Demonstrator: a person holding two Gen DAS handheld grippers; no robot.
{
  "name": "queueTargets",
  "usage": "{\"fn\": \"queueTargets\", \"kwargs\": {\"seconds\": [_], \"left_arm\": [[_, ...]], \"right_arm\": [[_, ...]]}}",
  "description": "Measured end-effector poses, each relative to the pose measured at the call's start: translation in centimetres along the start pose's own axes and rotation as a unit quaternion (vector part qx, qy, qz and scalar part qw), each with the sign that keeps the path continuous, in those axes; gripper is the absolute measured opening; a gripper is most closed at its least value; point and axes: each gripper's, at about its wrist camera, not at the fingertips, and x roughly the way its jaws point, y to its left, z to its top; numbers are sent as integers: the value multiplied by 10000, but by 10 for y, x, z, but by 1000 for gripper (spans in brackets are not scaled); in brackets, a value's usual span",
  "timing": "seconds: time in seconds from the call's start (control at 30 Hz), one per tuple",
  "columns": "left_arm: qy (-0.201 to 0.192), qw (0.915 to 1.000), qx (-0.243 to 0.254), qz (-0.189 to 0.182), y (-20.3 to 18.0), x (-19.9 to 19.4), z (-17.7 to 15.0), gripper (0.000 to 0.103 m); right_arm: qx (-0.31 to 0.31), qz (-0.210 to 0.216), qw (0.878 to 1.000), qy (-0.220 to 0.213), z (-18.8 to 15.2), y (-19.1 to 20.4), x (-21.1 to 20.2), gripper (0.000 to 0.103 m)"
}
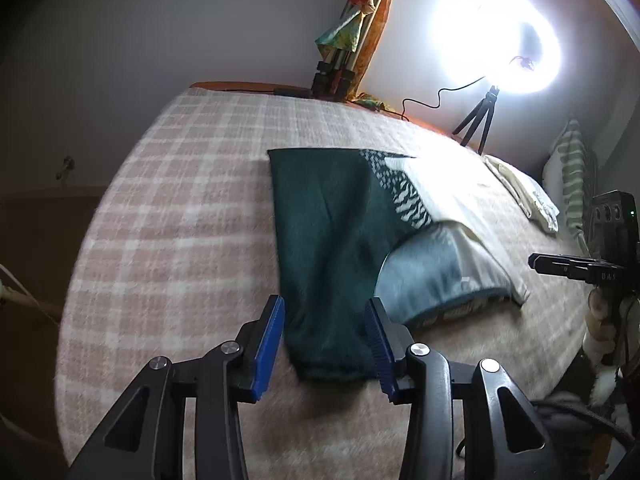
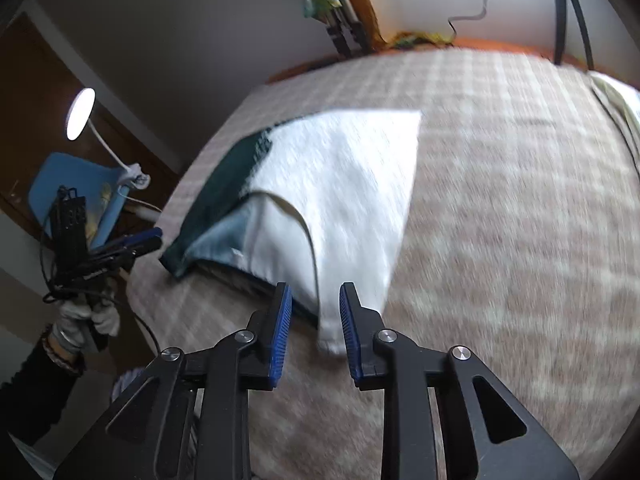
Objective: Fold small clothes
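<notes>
A small green and white garment (image 1: 332, 248) lies flat on the checked bedspread (image 1: 180, 208). Its dark green side reaches toward my left gripper (image 1: 326, 344), which is open with the green hem between its blue pads. In the right wrist view the white side (image 2: 344, 200) points at my right gripper (image 2: 312, 324), which is open with the white tip between its pads. The right gripper also shows at the right edge of the left wrist view (image 1: 560, 268), and the left gripper at the left of the right wrist view (image 2: 132, 248).
A ring light on a small tripod (image 1: 500, 40) shines at the far edge of the bed. A folded tripod with a coloured cloth (image 1: 352, 40) leans on the wall. Pale folded cloth (image 1: 524, 192) and a striped pillow (image 1: 572, 176) lie at the right. A desk lamp (image 2: 80, 114) stands left.
</notes>
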Motion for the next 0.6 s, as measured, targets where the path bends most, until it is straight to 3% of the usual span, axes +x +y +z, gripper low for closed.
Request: {"fn": "queueTargets", "kwargs": {"seconds": [0.2, 0.37, 0.47, 0.6], "left_arm": [[29, 9998, -22, -218, -17, 33, 16, 36], [426, 9978, 358, -373, -34, 58, 13, 38], [468, 9971, 482, -349, -37, 56, 10, 39], [286, 9982, 412, -328, -35, 31, 8, 40]], "right_arm": [[17, -32, 10000, 16, 18, 0, 19, 23], [46, -72, 9998, 167, 24, -9, 32, 23], [-12, -270, 9989, 384, 26, -16, 37, 23], [119, -149, 9995, 249, 29, -29, 25, 25]]}}
